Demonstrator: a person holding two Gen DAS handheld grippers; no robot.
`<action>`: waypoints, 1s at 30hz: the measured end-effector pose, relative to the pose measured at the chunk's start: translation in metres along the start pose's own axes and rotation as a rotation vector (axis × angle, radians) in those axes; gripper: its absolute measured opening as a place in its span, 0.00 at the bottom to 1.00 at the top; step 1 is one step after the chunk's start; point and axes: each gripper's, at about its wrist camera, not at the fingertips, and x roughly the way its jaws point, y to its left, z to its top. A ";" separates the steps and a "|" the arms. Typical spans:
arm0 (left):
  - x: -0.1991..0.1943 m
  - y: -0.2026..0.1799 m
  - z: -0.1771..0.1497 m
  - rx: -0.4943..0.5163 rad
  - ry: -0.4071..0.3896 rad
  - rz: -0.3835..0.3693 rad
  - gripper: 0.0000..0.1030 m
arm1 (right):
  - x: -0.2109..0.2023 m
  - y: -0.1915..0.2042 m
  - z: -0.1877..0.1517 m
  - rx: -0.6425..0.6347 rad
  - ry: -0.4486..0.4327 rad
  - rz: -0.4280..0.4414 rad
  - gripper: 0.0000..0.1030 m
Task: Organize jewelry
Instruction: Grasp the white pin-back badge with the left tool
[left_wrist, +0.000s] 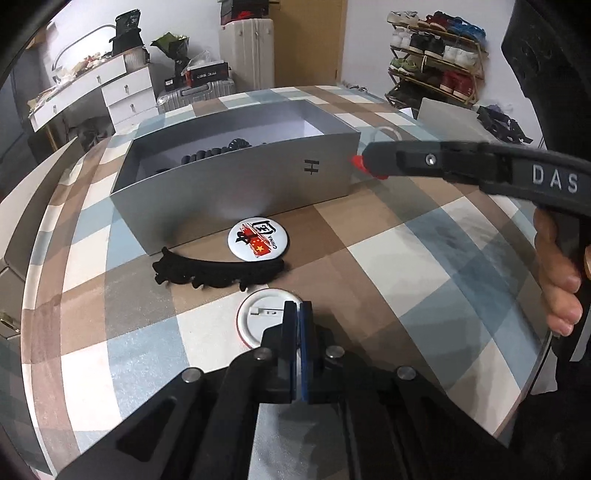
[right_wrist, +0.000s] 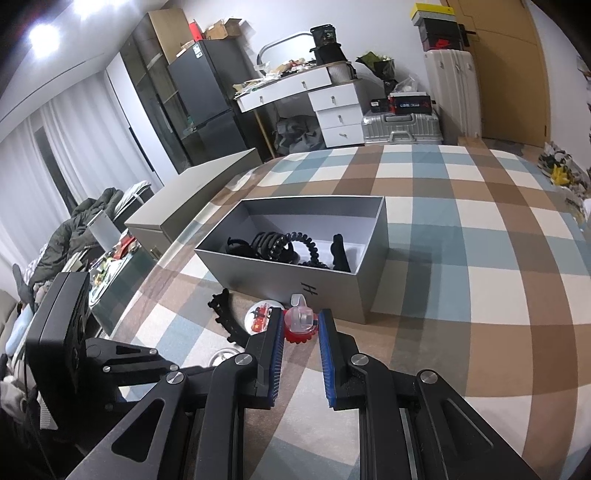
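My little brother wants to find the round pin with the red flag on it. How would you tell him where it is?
Find the big grey open box on the checked table. Right in front of its long side, above a black toothed hair clip, lies a round badge. It shows its printed face, white with a red flag; the other badge nearby is plain white, back side up.

Badge (left_wrist: 258, 237) lies between box (left_wrist: 236, 184) and hair clip (left_wrist: 221, 271) on table (left_wrist: 424, 258).
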 end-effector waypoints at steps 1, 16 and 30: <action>0.000 0.001 0.000 0.000 0.000 0.000 0.00 | 0.001 0.001 0.000 -0.003 0.002 0.000 0.17; 0.007 0.008 0.000 -0.056 0.016 0.039 0.55 | 0.001 0.000 0.000 -0.001 0.004 0.004 0.17; -0.004 -0.001 -0.001 0.009 -0.023 -0.001 0.36 | 0.000 0.002 0.001 -0.007 -0.008 0.003 0.17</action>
